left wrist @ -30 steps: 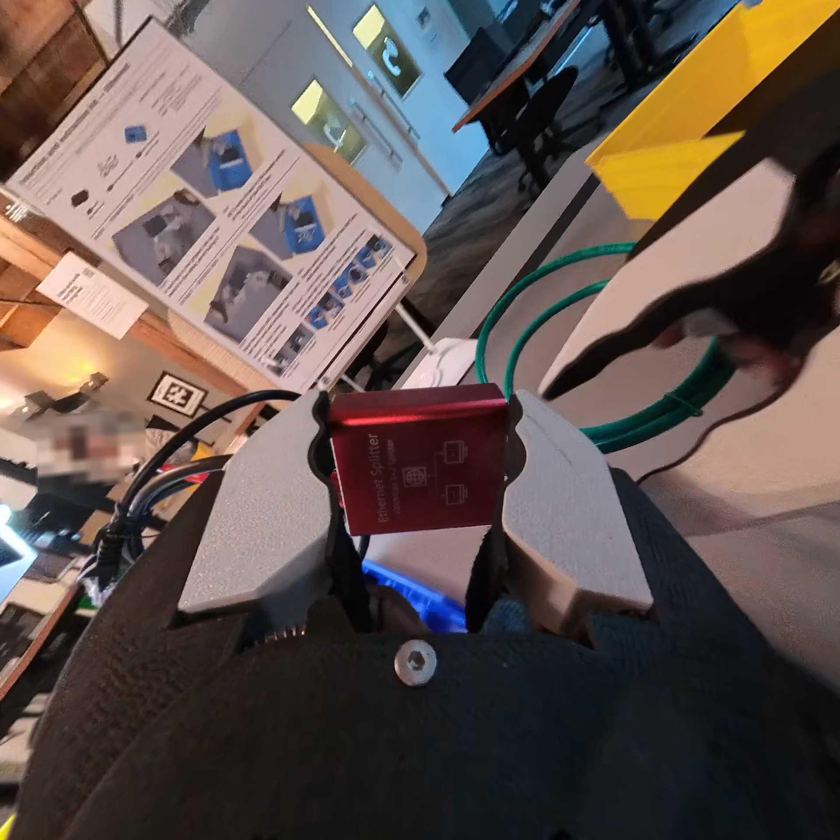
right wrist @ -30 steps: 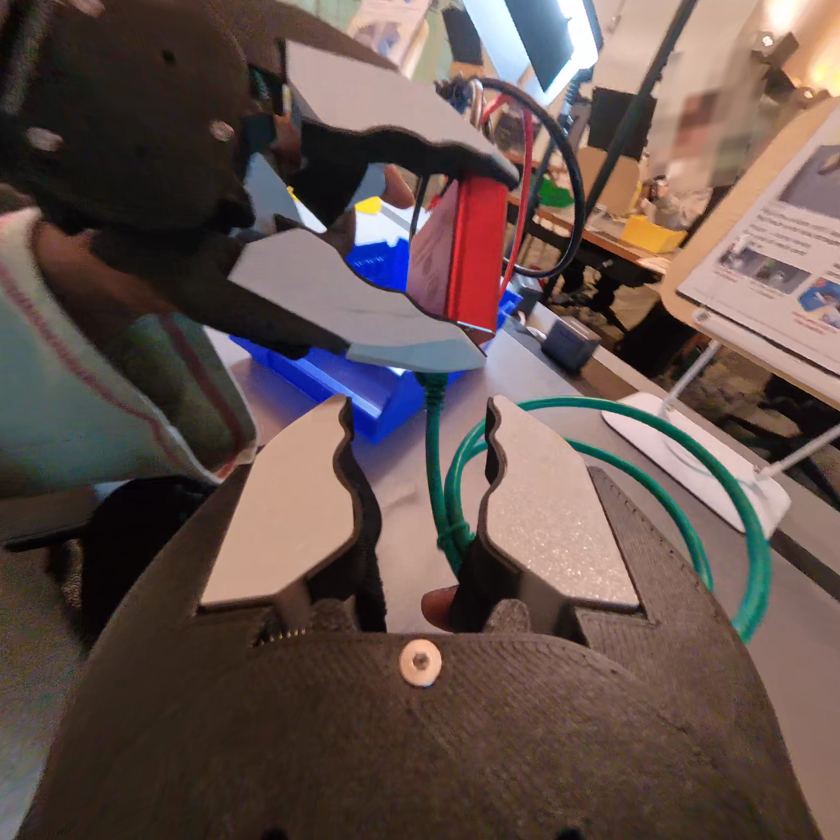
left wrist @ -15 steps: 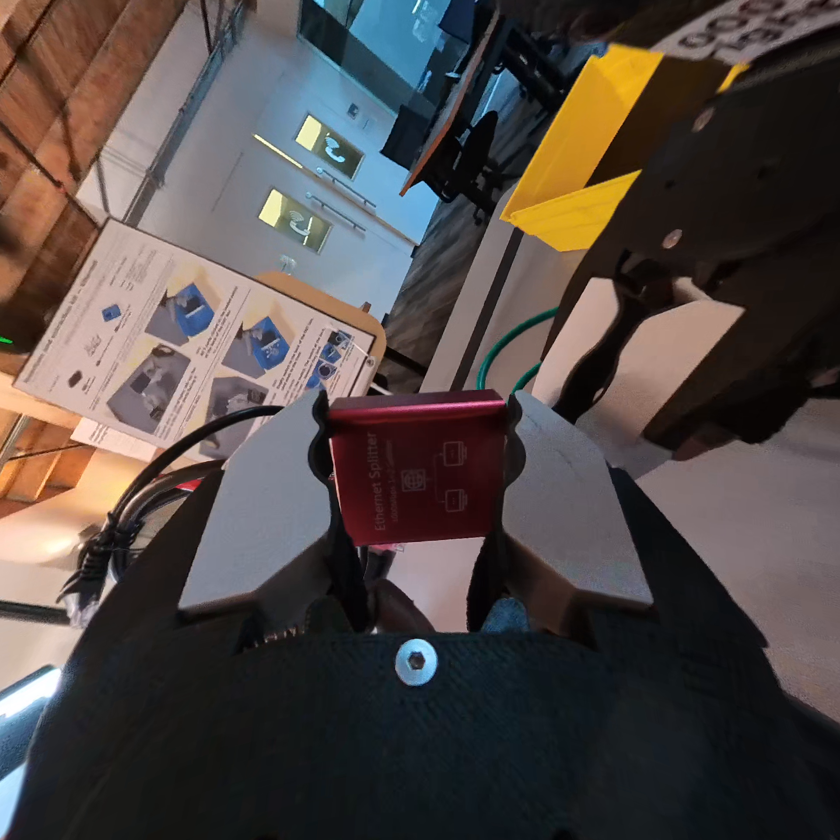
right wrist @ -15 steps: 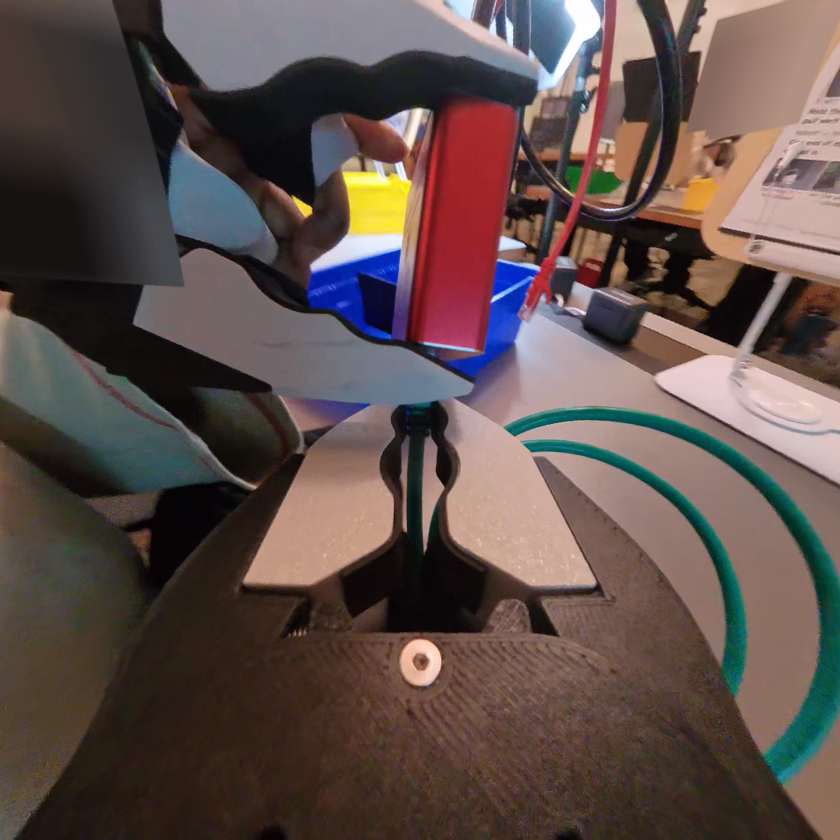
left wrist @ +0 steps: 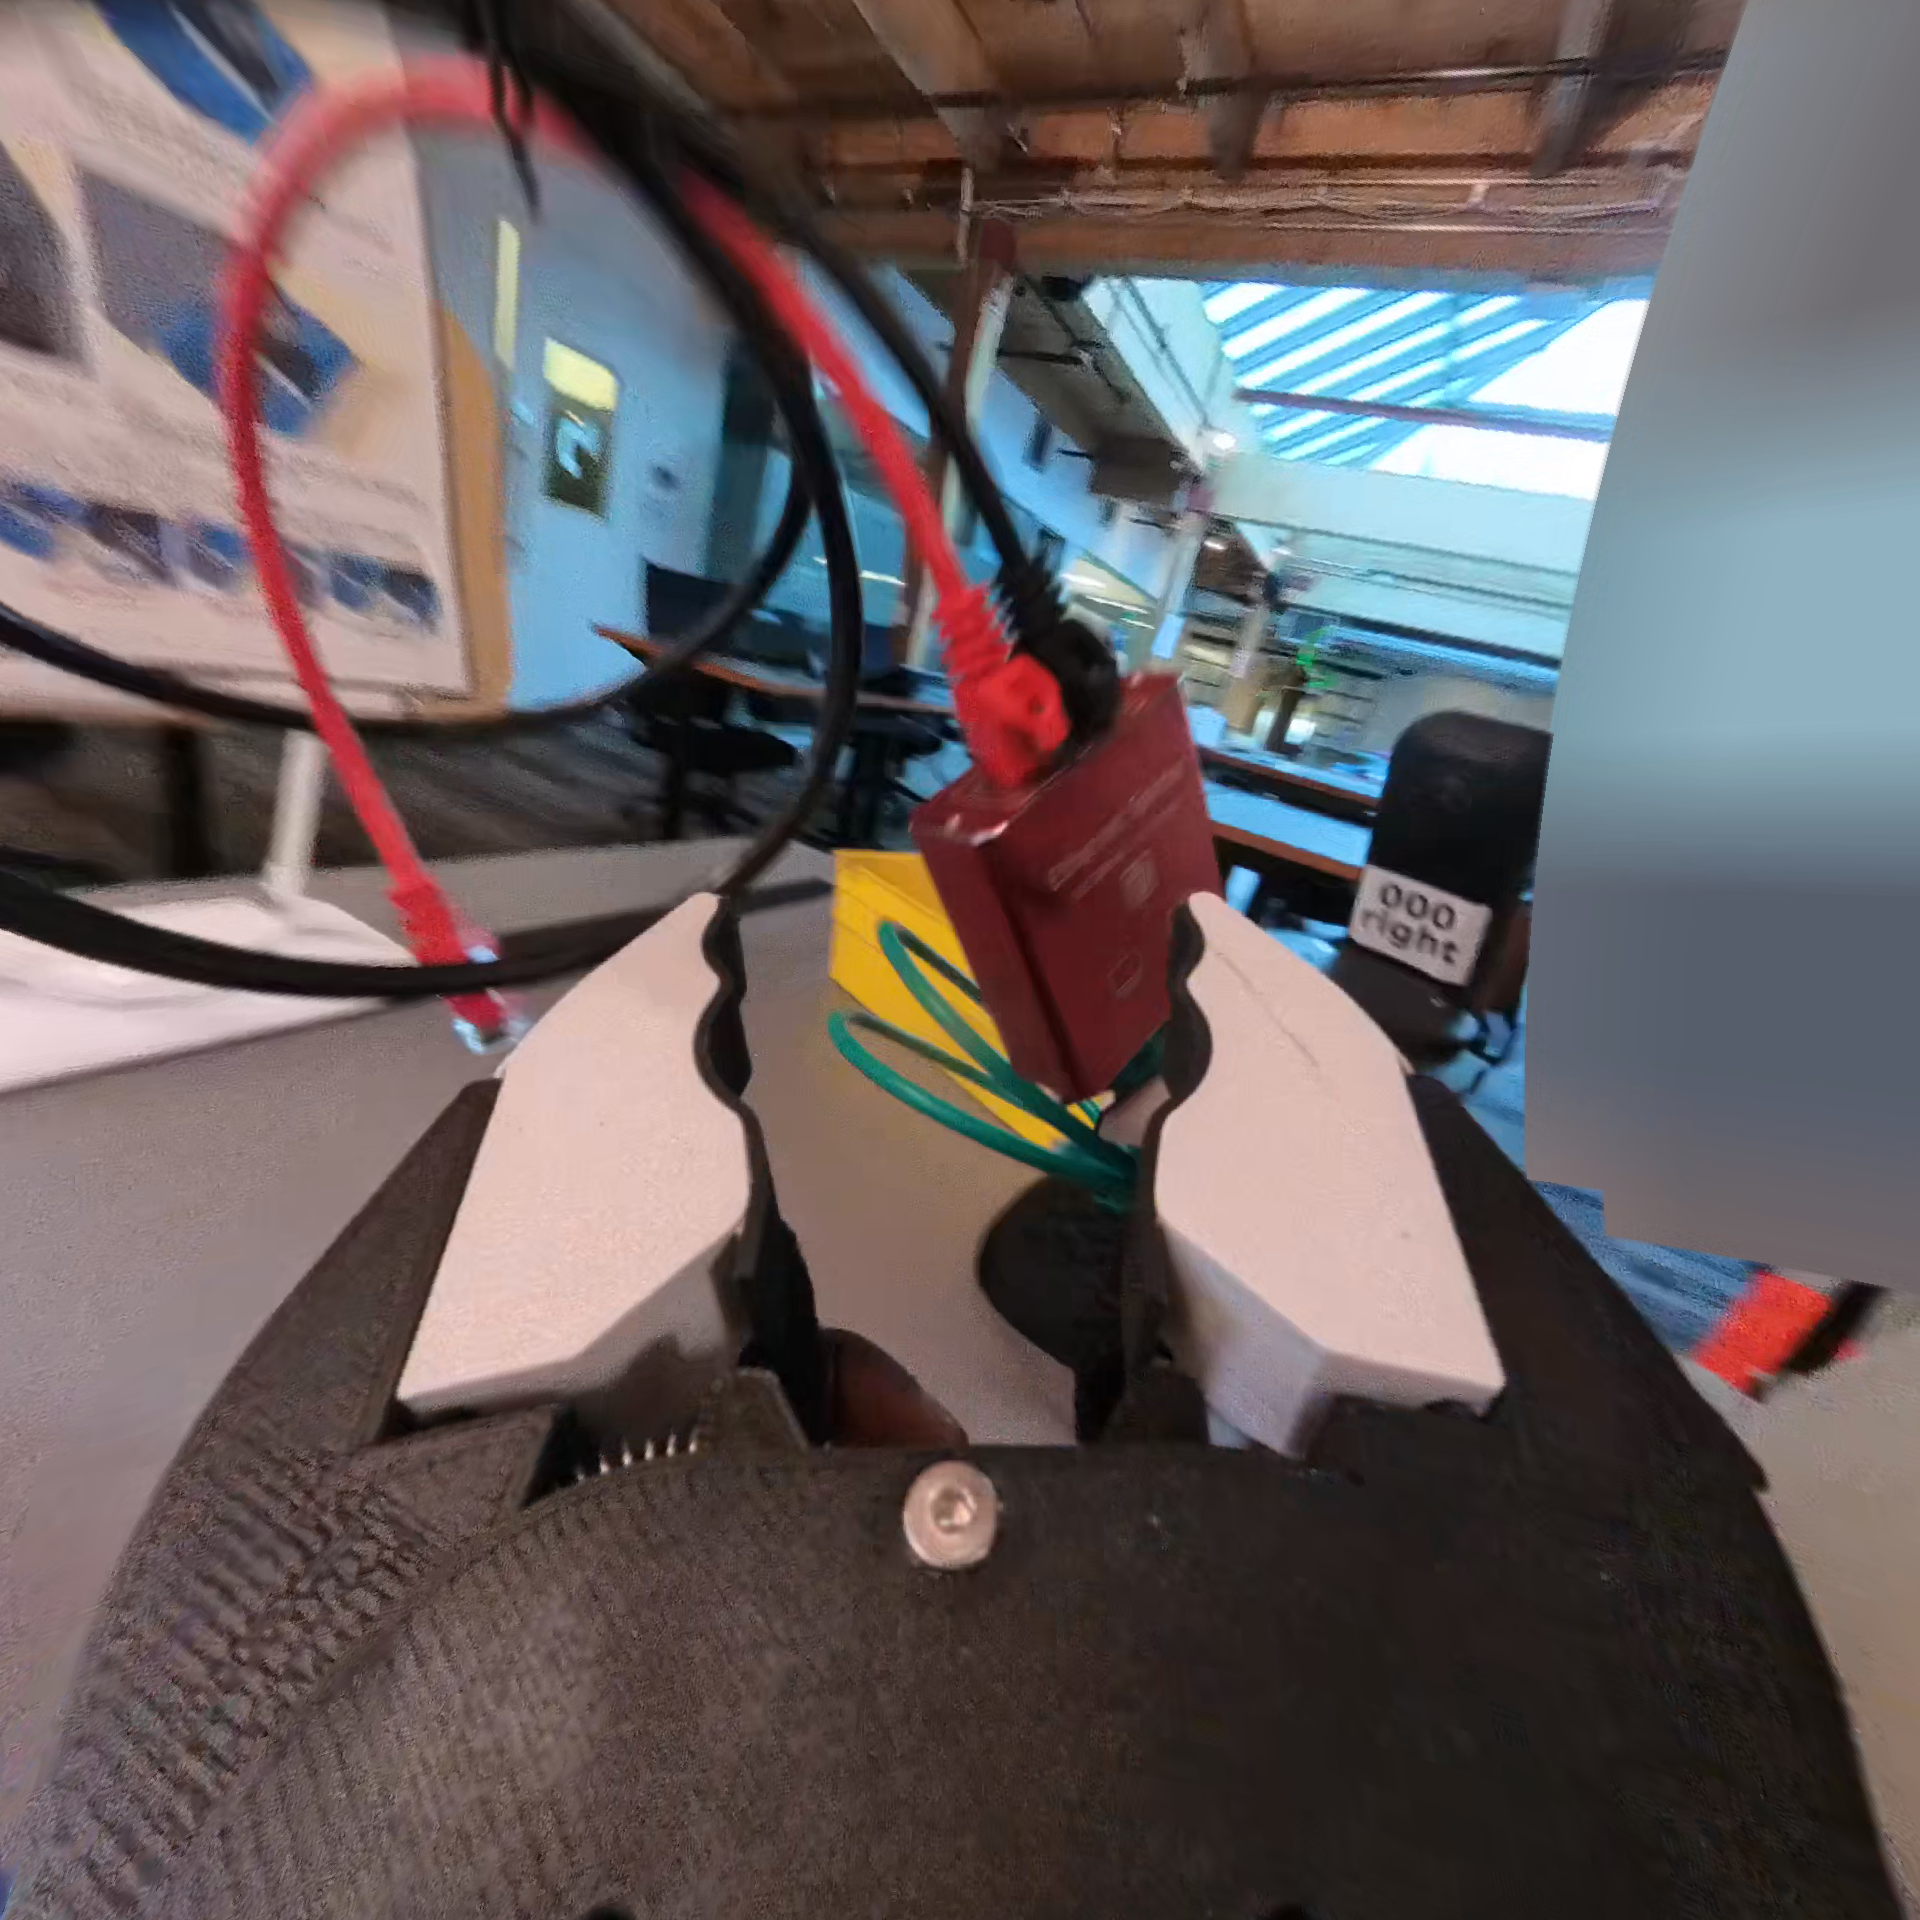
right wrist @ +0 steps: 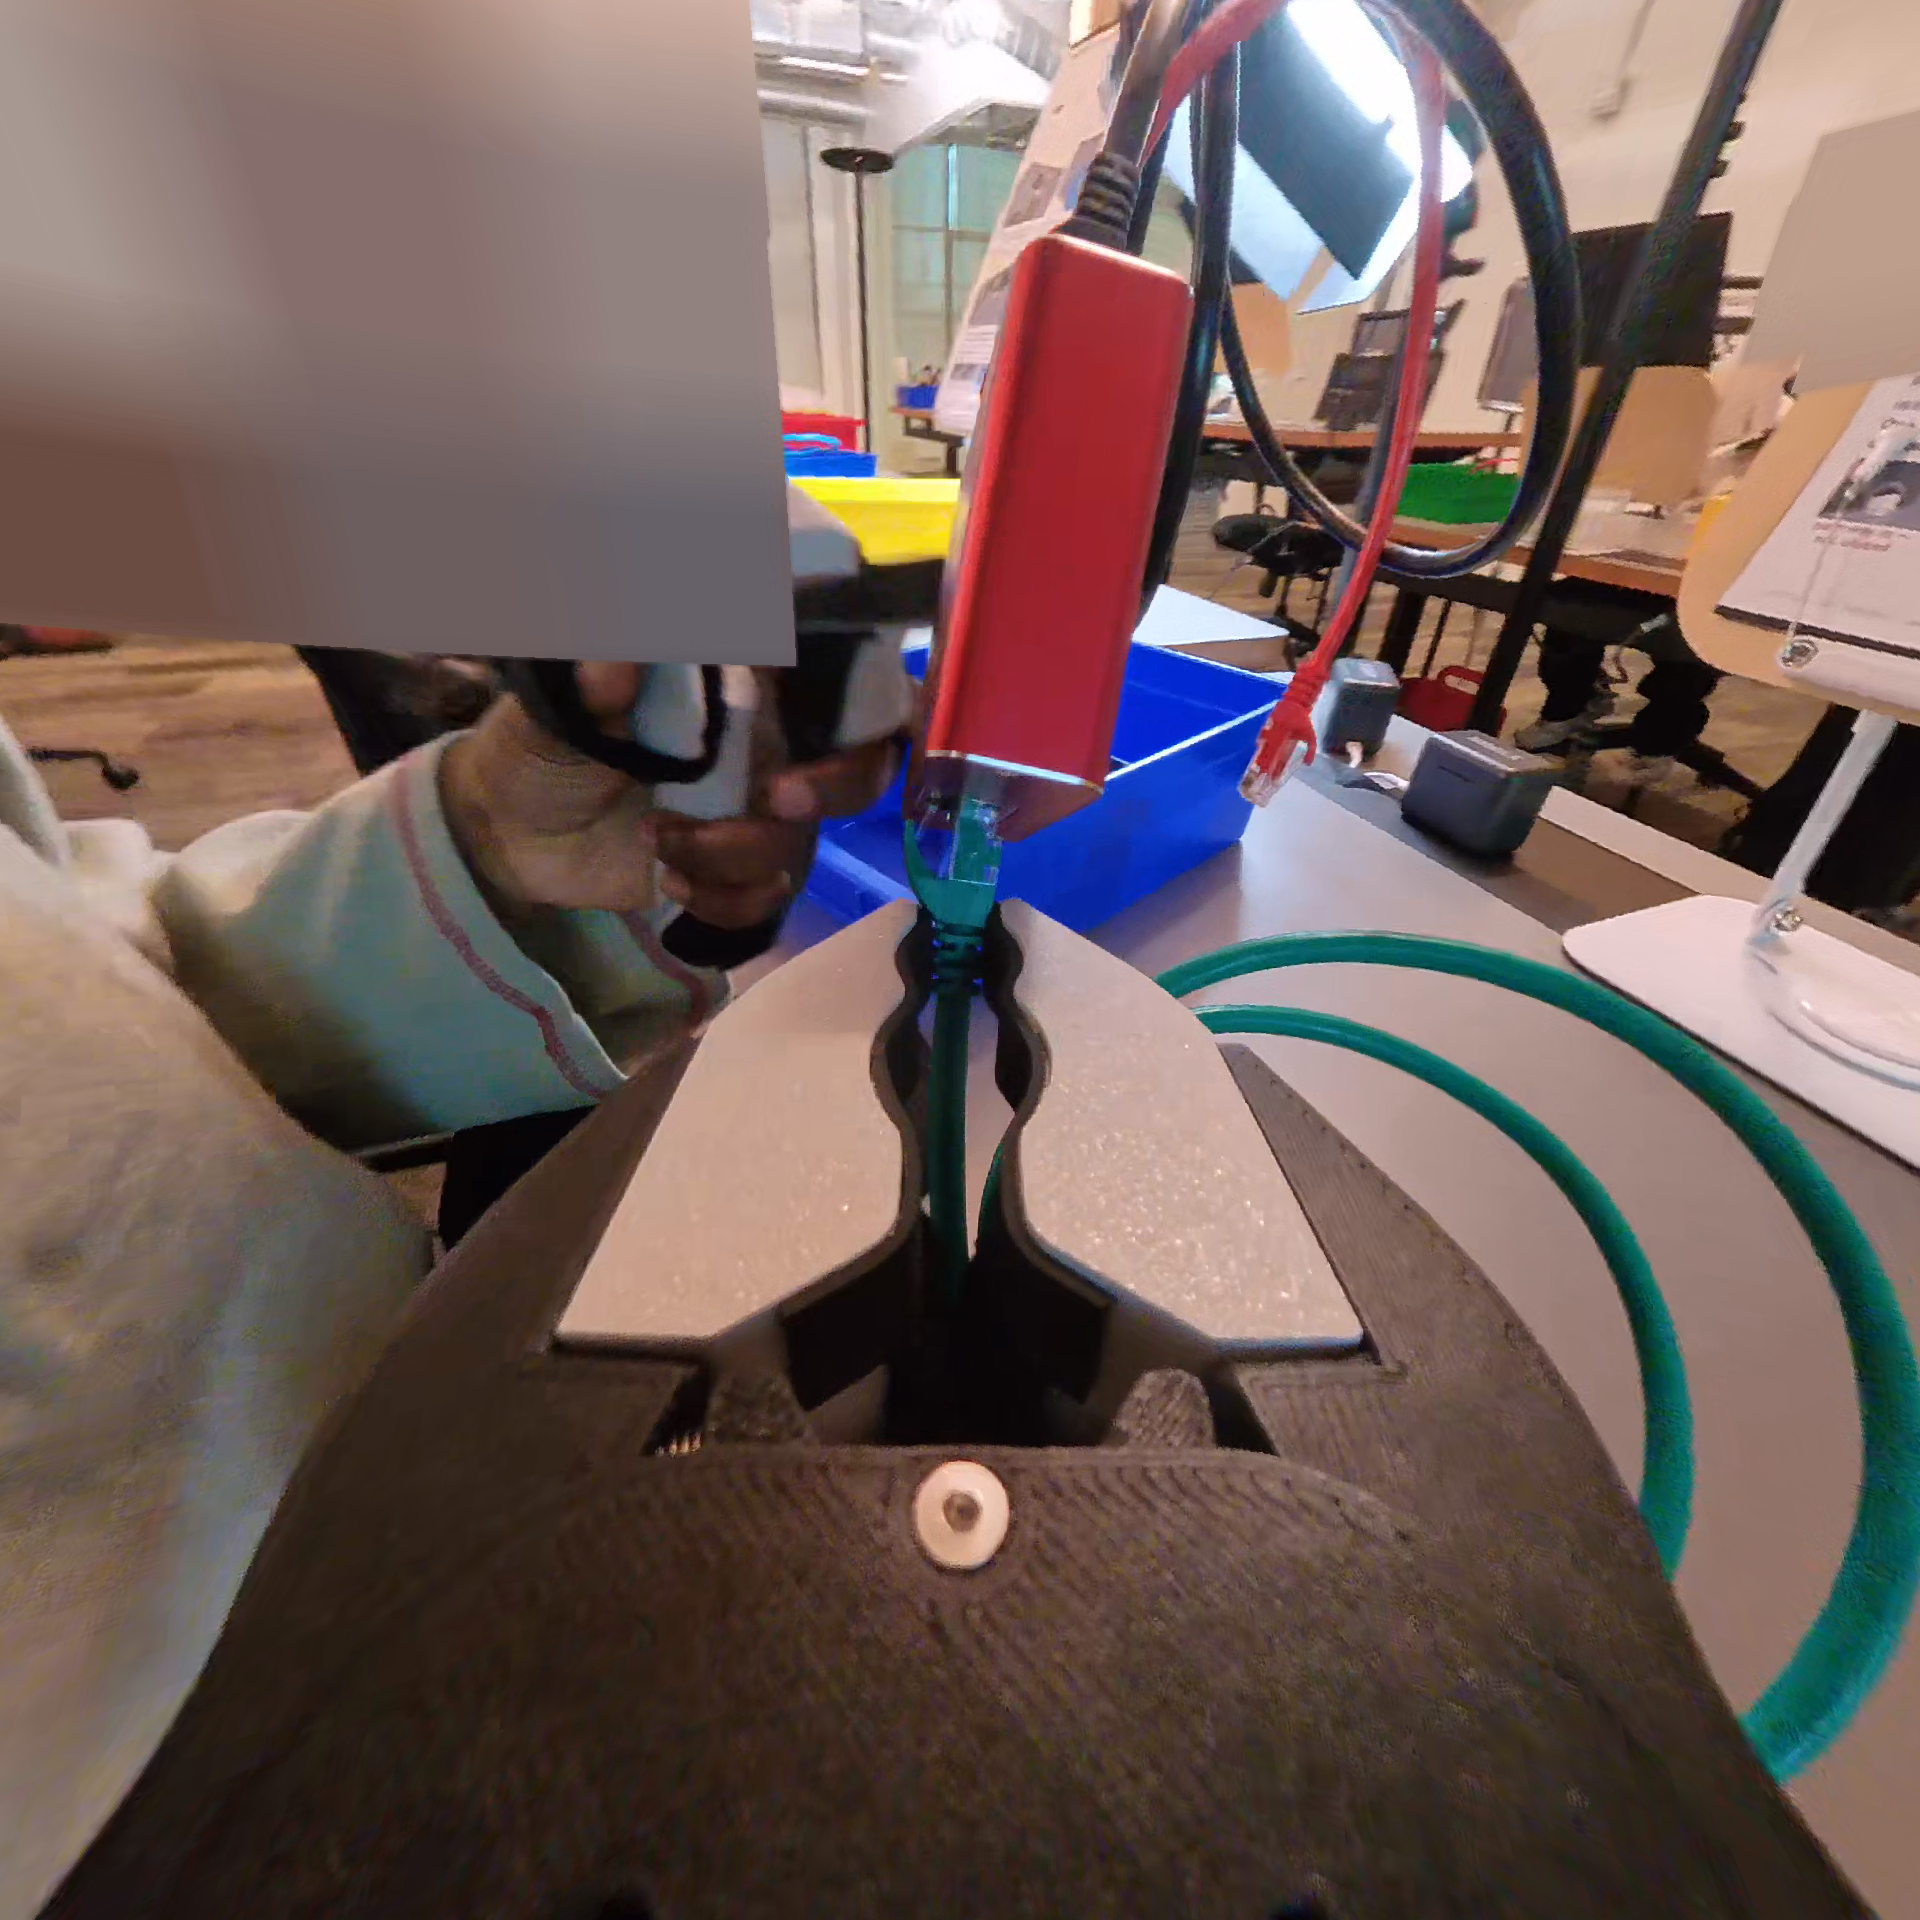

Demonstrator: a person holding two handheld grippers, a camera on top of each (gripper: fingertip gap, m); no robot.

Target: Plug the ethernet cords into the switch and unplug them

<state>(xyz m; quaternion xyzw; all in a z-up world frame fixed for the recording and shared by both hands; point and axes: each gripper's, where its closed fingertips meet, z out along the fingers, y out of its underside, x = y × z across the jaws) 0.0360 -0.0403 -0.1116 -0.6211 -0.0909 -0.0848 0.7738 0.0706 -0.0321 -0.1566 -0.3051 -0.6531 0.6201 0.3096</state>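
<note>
The right gripper [right wrist: 958,920] pinches the green ethernet cord [right wrist: 948,1091] just below its plug. The plug sits in the red switch's [right wrist: 1060,509] near port.

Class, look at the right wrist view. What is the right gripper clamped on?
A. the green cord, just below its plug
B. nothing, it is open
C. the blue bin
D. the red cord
A: the right gripper is shut on the green cord, whose plug meets the underside of the red box.
</note>
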